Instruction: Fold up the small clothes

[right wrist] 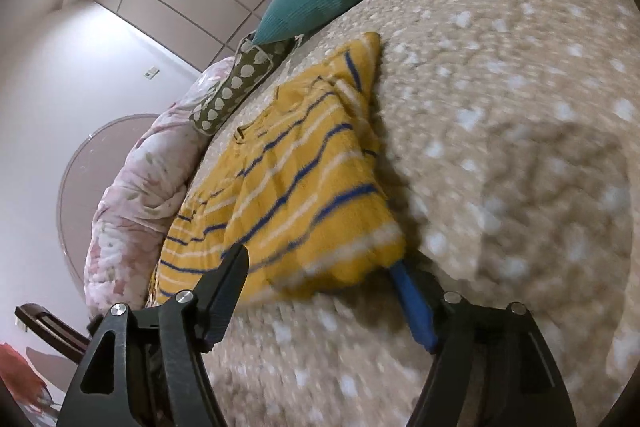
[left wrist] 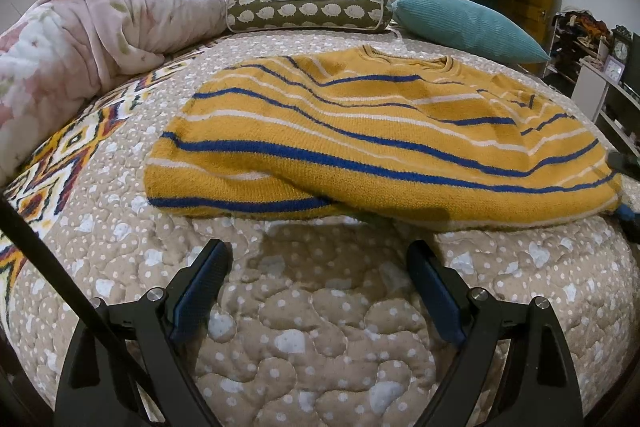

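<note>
A yellow knit sweater [left wrist: 360, 135] with blue and white stripes lies partly folded on the bed. My left gripper [left wrist: 320, 255] is open and empty, just in front of the sweater's near hem, above the quilt. In the right wrist view the sweater [right wrist: 288, 187] lies ahead. My right gripper [right wrist: 320, 267] is open, with its right finger [right wrist: 412, 299] slid under the sweater's near corner and its left finger above the cloth. That gripper's tip shows at the sweater's right edge in the left wrist view [left wrist: 628, 163].
The bed has a beige quilt [left wrist: 304, 327] with white dots. A rolled pink floral duvet [left wrist: 80, 51] lies at the left. A green sheep-print bolster [left wrist: 308, 11] and a teal cushion [left wrist: 468, 23] lie behind the sweater. Shelves [left wrist: 608, 79] stand at the right.
</note>
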The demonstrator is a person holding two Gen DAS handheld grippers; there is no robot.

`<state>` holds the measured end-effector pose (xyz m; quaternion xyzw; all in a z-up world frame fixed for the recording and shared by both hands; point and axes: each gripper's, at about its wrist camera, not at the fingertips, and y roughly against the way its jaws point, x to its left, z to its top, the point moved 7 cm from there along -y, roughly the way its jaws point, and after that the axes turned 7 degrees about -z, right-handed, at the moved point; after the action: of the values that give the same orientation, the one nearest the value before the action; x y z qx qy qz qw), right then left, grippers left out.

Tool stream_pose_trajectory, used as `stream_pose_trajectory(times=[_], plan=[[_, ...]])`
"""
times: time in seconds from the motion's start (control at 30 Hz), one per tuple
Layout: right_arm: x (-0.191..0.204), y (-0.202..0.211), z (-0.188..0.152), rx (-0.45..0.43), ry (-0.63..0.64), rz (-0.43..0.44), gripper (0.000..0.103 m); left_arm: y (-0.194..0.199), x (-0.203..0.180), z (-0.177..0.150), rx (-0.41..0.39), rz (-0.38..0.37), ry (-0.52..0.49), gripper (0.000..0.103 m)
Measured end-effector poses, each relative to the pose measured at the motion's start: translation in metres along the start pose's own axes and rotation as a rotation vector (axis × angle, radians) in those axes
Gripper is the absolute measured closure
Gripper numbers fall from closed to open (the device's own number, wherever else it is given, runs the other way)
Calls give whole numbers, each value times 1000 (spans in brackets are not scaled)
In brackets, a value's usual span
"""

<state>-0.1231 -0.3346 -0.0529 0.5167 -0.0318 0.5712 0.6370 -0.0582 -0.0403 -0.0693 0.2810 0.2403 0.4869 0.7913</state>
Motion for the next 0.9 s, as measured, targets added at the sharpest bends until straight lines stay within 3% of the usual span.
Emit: stream_pose_trajectory(times=[0.1,0.2,0.9], plan=[[5,-12,8,-46,-4,13,24,0,-1,-1,4,0,1,13],[14,-20,7,-97,74,-25,21,1,0,-1,8,-1,3,13],[16,-19,0,-119,115,-28,19,1,-3,-4,37,5,-18,10]])
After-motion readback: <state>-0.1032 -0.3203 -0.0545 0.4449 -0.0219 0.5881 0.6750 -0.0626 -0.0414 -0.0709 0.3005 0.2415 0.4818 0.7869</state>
